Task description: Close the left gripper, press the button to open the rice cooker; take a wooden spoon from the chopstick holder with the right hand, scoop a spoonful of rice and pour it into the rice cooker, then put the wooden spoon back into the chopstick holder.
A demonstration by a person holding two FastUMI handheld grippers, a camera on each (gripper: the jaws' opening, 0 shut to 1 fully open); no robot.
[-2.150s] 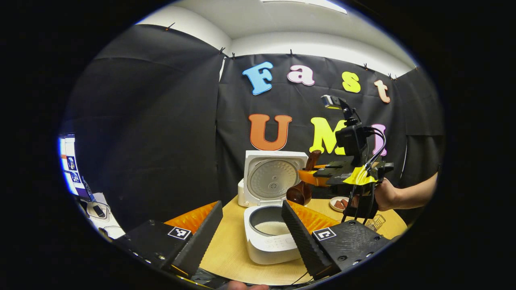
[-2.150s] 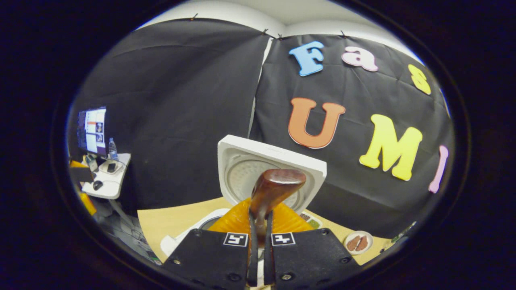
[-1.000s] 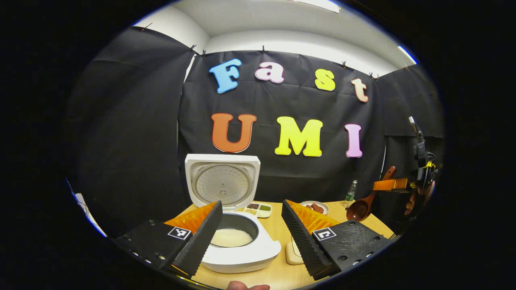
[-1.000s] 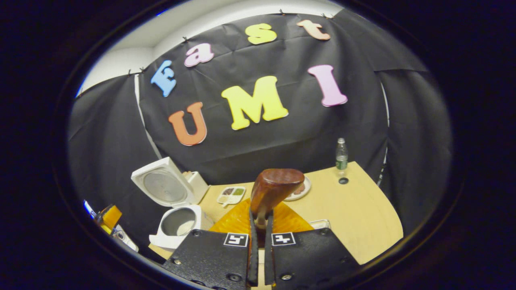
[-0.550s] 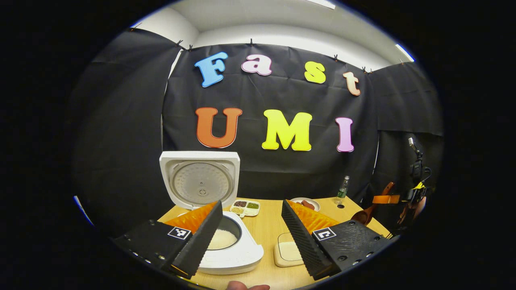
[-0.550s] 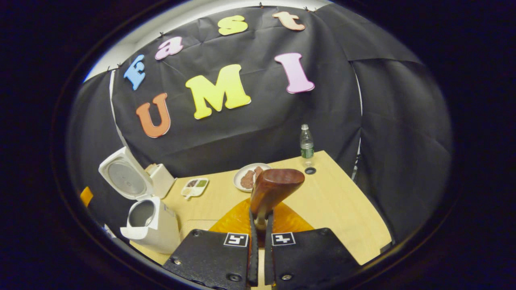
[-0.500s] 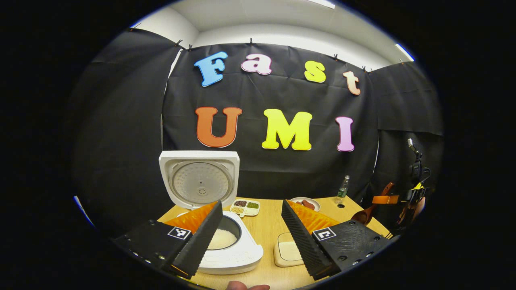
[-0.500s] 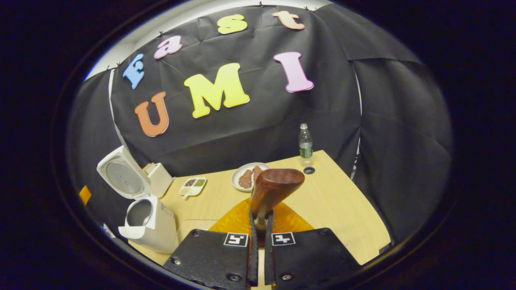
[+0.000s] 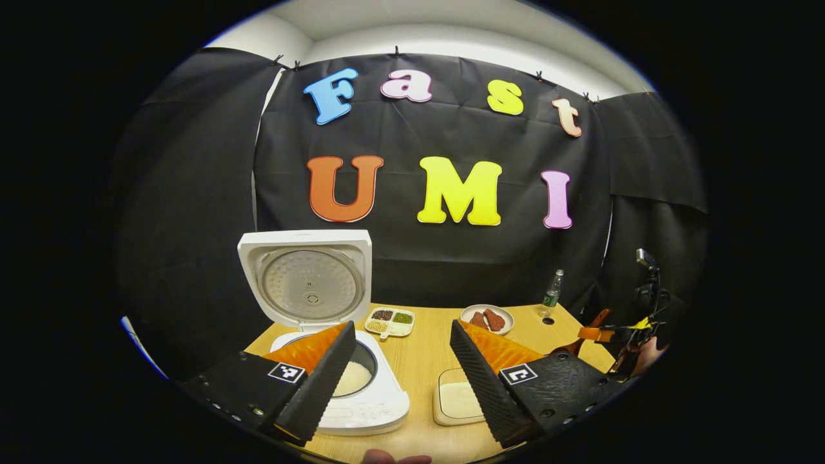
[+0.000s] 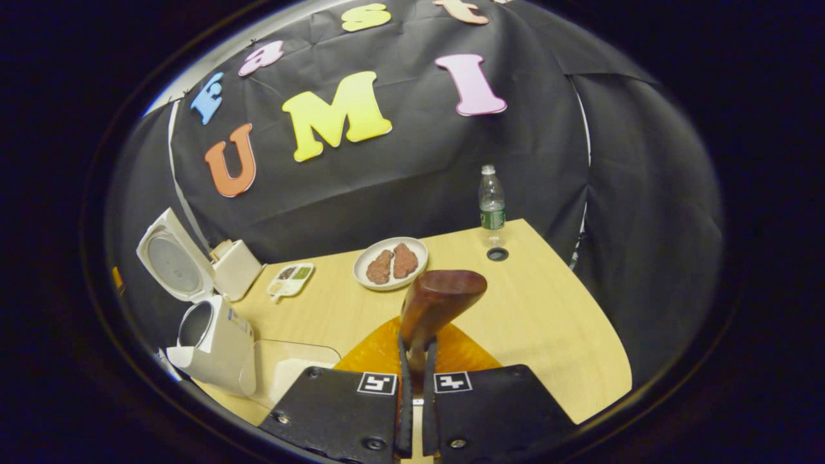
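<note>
A light wooden table [image 10: 554, 322] stands in a booth walled with black cloth [image 9: 451, 258], a strip of white wall [image 9: 451, 38] showing above the cloth in the left gripper view. On the table's left part sits the white cooker [image 9: 367, 406], its lid [image 9: 306, 277] standing upright and open, with rice [image 9: 351, 379] in the pot; in the right gripper view the cooker [image 10: 216, 348] is at the far left. Just right of it lies a shallow tray [image 9: 454, 401] of rice. Farther back are a plate [image 10: 390, 263] with two brown pieces, a small divided dish [image 10: 290, 279], and a bottle [image 10: 492, 203] near the back edge beside a round hole [image 10: 497, 254] in the tabletop. The left gripper [image 9: 403, 367] hovers low over the near edge with its jaws spread wide and nothing between them, the cooker and tray showing through the gap. The right gripper [image 10: 413, 380] is held above the table's right part, its fingers pressed narrowly together on the spoon [image 10: 435, 303], whose handle end stands up between them; in the left gripper view this gripper [image 9: 622, 338] is at the far right edge with the spoon [image 9: 590, 328] slanting down from it. I can't make out the chopstick holder.
</note>
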